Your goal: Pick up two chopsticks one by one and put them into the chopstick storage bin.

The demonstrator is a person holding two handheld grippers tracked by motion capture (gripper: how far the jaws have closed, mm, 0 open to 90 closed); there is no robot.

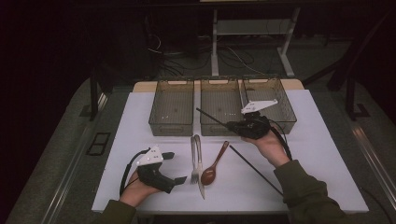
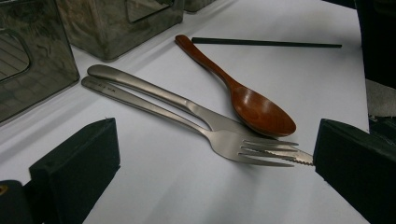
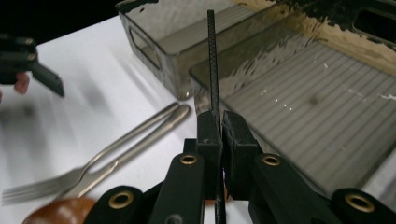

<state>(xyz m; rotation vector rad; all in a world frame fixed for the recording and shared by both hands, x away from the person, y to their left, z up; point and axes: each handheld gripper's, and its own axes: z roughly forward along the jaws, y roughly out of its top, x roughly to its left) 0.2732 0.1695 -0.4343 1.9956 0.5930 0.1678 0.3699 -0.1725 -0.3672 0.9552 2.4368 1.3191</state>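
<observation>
Black chopstick (image 1: 212, 117) clamped in right gripper (image 1: 232, 125), held above the tabletop (image 1: 140, 121) over the middle bin's (image 1: 219, 100) front wall. Left to right: left gripper (image 1: 173, 166), jaws wide, empty, near front-left corner; fork (image 1: 195, 156), knife (image 1: 200, 163), wooden spoon (image 1: 214, 165) mid-front; second chopstick (image 1: 256, 170) lying toward front-right.
</observation>
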